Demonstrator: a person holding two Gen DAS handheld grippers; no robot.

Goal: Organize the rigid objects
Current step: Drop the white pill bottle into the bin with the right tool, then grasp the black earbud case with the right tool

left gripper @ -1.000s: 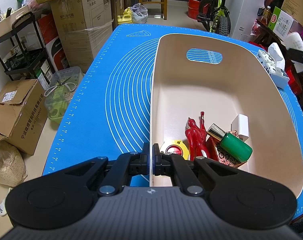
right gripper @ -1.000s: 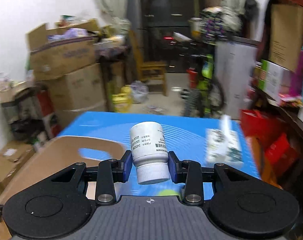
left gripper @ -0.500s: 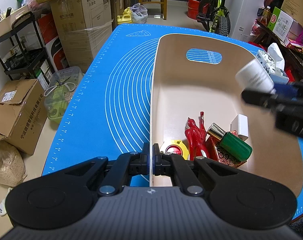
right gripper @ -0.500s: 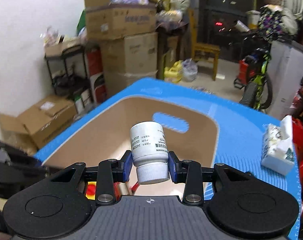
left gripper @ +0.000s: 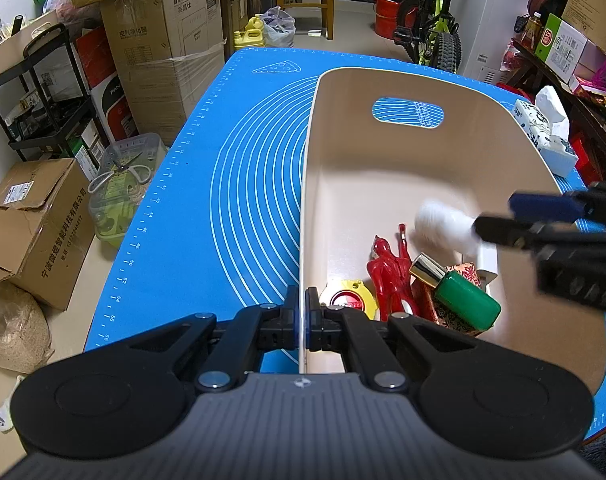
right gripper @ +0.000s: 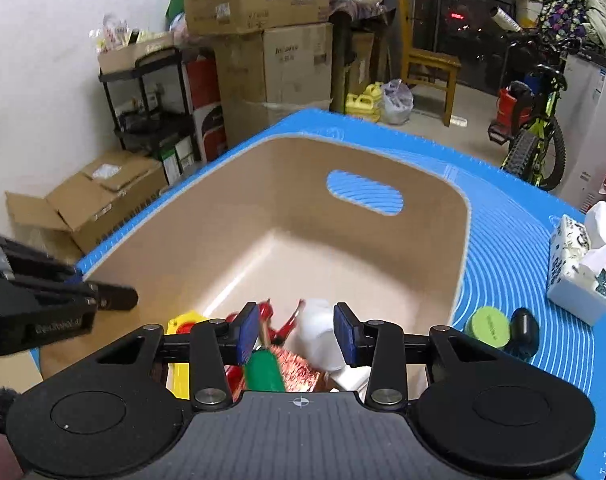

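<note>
A beige bin (left gripper: 383, 160) stands on the blue mat (left gripper: 231, 208). My left gripper (left gripper: 302, 312) is shut on the bin's near-left rim. My right gripper (right gripper: 297, 332) is open over the bin; it shows at the right in the left wrist view (left gripper: 499, 220). A white bottle (right gripper: 317, 336), blurred, is free between its pads and dropping into the bin; it also shows in the left wrist view (left gripper: 443, 226). In the bin lie a red figure (left gripper: 387, 276), a green bottle with a gold cap (left gripper: 459, 300), a yellow and red tape measure (left gripper: 349, 298) and a white box (left gripper: 487, 256).
On the mat right of the bin are a tissue pack (right gripper: 579, 268), a green-lidded round tin (right gripper: 487, 326) and a black object (right gripper: 523, 328). Cardboard boxes (left gripper: 171, 32), a black shelf (left gripper: 35, 92) and a bicycle (left gripper: 435, 36) surround the table.
My right gripper moved over the bin and lowered, then opened and let go of the white bottle, which now falls into the bin. The left gripper has not moved.
</note>
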